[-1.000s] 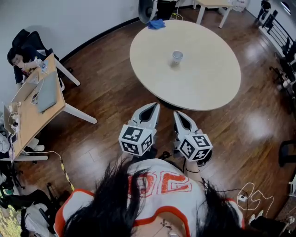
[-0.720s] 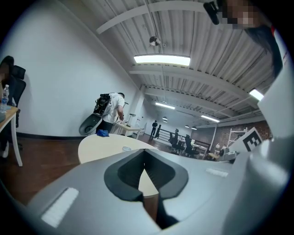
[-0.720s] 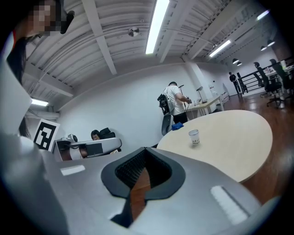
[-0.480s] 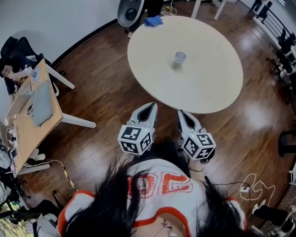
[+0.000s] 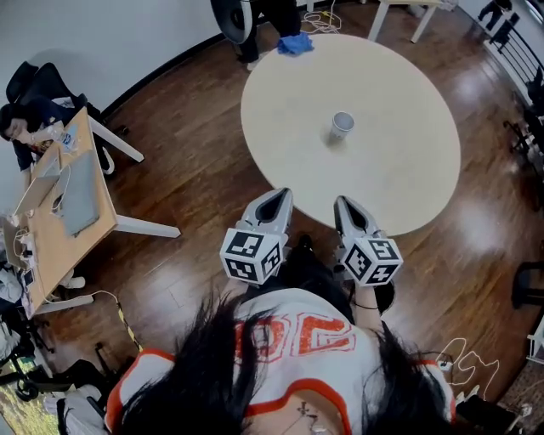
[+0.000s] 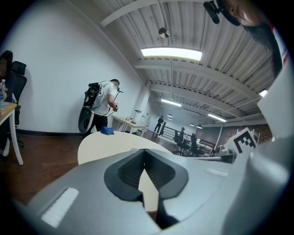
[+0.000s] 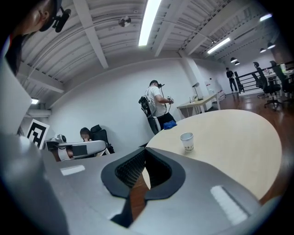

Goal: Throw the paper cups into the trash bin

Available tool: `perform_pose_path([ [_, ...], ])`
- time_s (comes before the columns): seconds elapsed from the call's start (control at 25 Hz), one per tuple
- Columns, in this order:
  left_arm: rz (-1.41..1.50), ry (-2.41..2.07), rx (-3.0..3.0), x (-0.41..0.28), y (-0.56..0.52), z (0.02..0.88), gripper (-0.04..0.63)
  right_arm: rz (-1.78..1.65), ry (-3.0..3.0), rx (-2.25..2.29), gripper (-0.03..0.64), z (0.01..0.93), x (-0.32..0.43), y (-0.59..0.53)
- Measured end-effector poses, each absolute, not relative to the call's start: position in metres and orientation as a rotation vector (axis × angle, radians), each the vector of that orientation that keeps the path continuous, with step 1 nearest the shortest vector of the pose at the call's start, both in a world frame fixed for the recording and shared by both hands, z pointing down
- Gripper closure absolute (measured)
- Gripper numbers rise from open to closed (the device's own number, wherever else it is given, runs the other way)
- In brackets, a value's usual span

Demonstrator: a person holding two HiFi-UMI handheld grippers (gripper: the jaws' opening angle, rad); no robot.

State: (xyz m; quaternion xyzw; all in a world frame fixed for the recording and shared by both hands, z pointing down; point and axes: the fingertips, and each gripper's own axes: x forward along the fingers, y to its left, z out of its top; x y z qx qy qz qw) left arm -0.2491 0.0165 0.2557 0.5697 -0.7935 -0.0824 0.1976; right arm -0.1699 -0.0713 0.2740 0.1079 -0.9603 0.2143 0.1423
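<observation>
One white paper cup (image 5: 342, 127) stands upright near the middle of the round beige table (image 5: 399, 183). It also shows in the right gripper view as the cup (image 7: 187, 142), ahead and to the right of the jaws. My left gripper (image 5: 278, 197) is over the wood floor just short of the table's near edge, shut and empty. My right gripper (image 5: 345, 204) reaches the table's near edge, also shut with nothing in it. In their own views the left gripper (image 6: 144, 151) and right gripper (image 7: 145, 149) have their tips touching. I see no trash bin that I can identify.
A blue cloth (image 5: 295, 43) lies at the table's far edge. A person (image 7: 158, 104) stands beyond it beside a dark round object (image 5: 234, 15). A wooden desk (image 5: 59, 204) with a laptop is at the left, with a seated person behind it. Office chairs (image 5: 523, 93) line the right side.
The table and cup have come closer in the head view. Both grippers have advanced to the table's near edge, still shut and side by side.
</observation>
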Motion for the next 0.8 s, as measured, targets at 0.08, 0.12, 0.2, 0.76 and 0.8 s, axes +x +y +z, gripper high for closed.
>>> perform_pose_path([
  [0.08, -0.238, -2.229, 1.581, -0.260, 0.003, 0.255, 0.595, 0.594, -2.764, 0.295, 0.614, 0.276, -0.181, -0.086],
  [0.12, -0.240, -2.230, 1.578, -0.264, -0.006, 0.254, 0.595, 0.583, -2.757, 0.289, 0.614, 0.278, -0.186, -0.095],
  [0.2, -0.233, -2.228, 1.583, -0.268, -0.026, 0.254, 0.595, 0.557, -2.738, 0.280, 0.614, 0.284, -0.194, -0.112],
  [0.76, -0.129, -2.240, 1.627, -0.295, -0.125, 0.268, 0.595, 0.179, -2.537, 0.096, 0.558, 0.366, -0.290, -0.219],
  [0.8, -0.123, -2.249, 1.624, -0.298, -0.128, 0.267, 0.595, 0.134, -2.512, 0.078, 0.550, 0.373, -0.297, -0.222],
])
